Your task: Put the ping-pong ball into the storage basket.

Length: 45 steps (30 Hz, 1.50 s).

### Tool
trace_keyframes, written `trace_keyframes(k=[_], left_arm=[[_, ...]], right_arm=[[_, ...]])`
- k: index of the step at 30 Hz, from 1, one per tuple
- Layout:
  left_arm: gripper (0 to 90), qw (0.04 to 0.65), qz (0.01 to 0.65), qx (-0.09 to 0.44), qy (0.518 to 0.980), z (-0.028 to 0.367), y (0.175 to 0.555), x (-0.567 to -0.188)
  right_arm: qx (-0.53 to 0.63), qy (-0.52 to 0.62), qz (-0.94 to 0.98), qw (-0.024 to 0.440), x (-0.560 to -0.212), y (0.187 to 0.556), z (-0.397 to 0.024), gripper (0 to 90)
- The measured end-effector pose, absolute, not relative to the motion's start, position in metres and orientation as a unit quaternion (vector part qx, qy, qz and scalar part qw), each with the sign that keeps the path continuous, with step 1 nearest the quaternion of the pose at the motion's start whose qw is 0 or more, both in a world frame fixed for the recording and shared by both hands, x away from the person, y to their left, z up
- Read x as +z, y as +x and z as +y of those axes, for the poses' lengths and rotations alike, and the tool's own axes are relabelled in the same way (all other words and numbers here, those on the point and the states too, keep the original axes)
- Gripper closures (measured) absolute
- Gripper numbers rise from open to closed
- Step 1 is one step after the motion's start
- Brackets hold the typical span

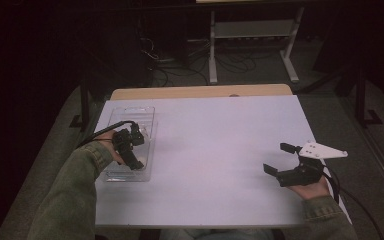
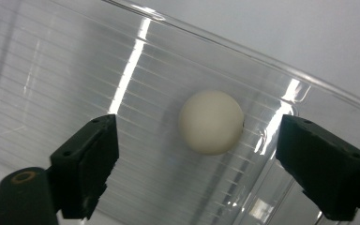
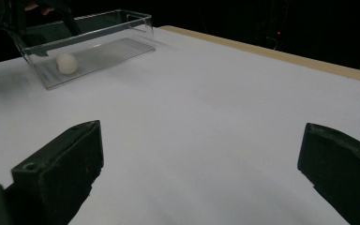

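On a wide white rectangular tabletop, seen from the high view, a person in olive sleeves works two black two-jaw grippers. At nine o'clock sits a clear rectangular plastic bin, its ribbed floor plain in the left gripper view. Over that bin the left gripper hangs released, jaws spread and touching nothing. At four o'clock, well apart from the bin, the right gripper with its grey three-cornered plate rests released too, jaws wide over bare table. Smallest of all, a white round ball lies on the bin's floor, between the left jaws, free of both.
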<state>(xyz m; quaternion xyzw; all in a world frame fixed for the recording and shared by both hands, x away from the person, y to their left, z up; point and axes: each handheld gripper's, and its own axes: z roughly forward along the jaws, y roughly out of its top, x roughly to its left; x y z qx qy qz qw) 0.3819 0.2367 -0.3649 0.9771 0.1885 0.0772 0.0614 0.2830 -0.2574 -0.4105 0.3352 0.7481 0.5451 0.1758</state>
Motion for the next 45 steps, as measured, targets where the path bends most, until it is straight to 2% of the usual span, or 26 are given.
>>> trace_keyframes(k=[2, 5, 14, 20, 30, 45], left_arm=[[2.2, 0.062, 0.192, 0.082, 0.976, 0.237, 0.382, -0.362], [0.0, 0.075, 0.195, 0.085, 0.974, 0.237, 0.381, -0.358], [0.0, 0.097, 0.197, 0.094, 0.971, 0.242, 0.376, -0.348], [0.0, 0.163, 0.208, 0.104, 0.959, 0.252, 0.37, -0.334], [0.0, 0.188, 0.2, 0.125, 0.954, 0.253, 0.36, -0.326], [0.0, 0.24, 0.228, 0.135, 0.934, 0.269, 0.347, -0.327]], right_arm=[[0.546, 0.335, 0.748, 0.174, -0.411, 0.283, -0.257, 0.0], [0.545, 0.335, 0.749, 0.173, -0.411, 0.283, -0.257, 0.0], [0.546, 0.335, 0.749, 0.173, -0.41, 0.283, -0.257, 0.0], [0.545, 0.333, 0.749, 0.173, -0.411, 0.283, -0.257, 0.0], [0.545, 0.332, 0.75, 0.173, -0.41, 0.283, -0.257, 0.0], [0.554, 0.326, 0.746, 0.173, -0.408, 0.283, -0.255, 0.0]])
